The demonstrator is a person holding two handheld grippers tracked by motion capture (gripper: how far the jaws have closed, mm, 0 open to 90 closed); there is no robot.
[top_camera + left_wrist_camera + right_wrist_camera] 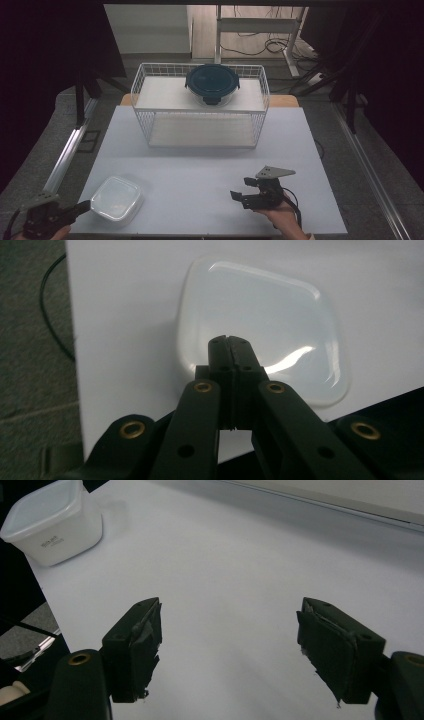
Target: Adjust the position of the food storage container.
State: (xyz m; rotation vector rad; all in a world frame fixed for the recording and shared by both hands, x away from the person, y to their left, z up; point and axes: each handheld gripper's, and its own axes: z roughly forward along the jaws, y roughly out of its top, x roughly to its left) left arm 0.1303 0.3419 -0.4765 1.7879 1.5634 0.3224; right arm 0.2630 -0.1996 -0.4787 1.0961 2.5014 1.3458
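The right claw (227, 650) rises from the bottom edge with its two black jaws standing wide apart, nothing between them but bare white table (240, 555). The pads' inner faces look worn, with frayed edges. At the top left corner a white tub (52, 522) with a translucent lid sits near the table's edge, well apart from the jaws; small dark print shows on its side wall. Along the top right runs a pale raised band, too blurred to tell what it is
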